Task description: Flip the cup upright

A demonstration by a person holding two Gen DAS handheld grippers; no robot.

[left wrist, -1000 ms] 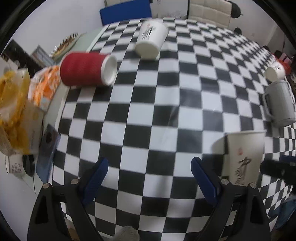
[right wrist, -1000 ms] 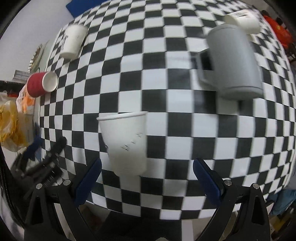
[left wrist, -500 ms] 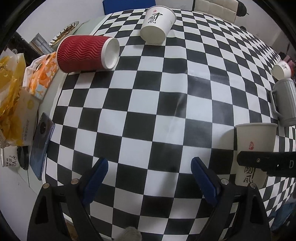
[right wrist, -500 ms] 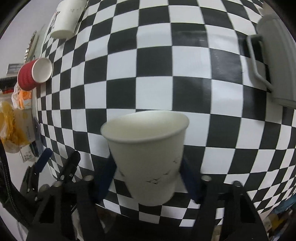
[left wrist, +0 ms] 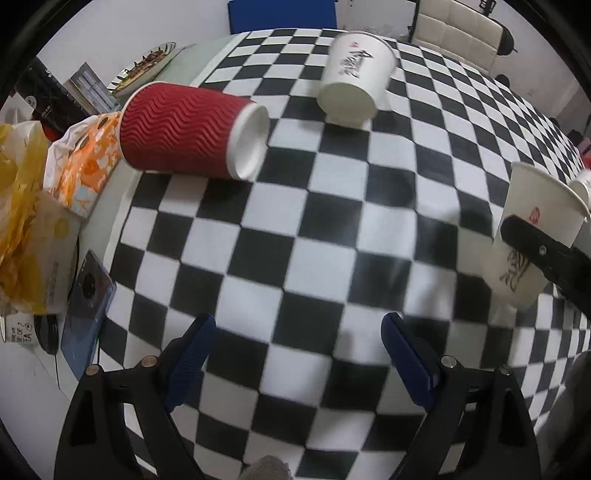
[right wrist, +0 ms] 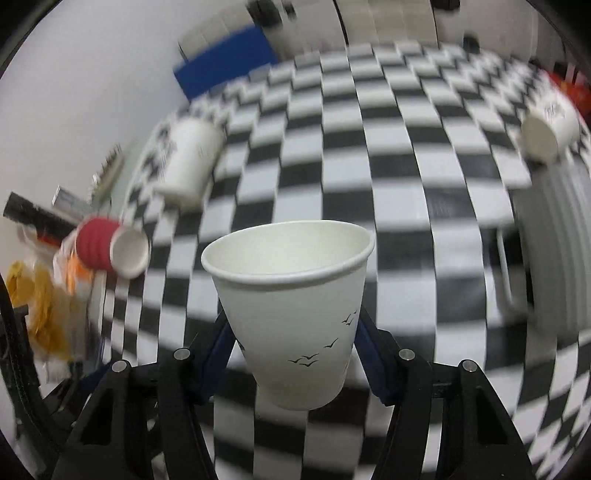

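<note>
My right gripper [right wrist: 293, 338] is shut on a white paper cup [right wrist: 291, 310] with small bird marks. The cup is mouth up, slightly tilted, and held above the checkered table [right wrist: 388, 155]. The same cup shows in the left wrist view [left wrist: 532, 236] at the right edge, with a black finger of the right gripper across it. My left gripper [left wrist: 295, 358] is open and empty low over the table's near part. A red ribbed cup [left wrist: 188, 131] lies on its side at the far left. A white printed cup [left wrist: 352, 72] lies on its side at the back.
A grey handled mug [right wrist: 554, 243] and another white cup [right wrist: 546, 125] lie on their sides at the right. Beyond the table's left edge are an orange packet [left wrist: 79, 166], a yellow bag [left wrist: 18, 221] and a phone [left wrist: 86, 306]. A blue board [left wrist: 282, 14] stands behind.
My right gripper has shut on the white cup, lifted it off the table and tipped the view up toward the room. My left gripper has moved closer to the red cup.
</note>
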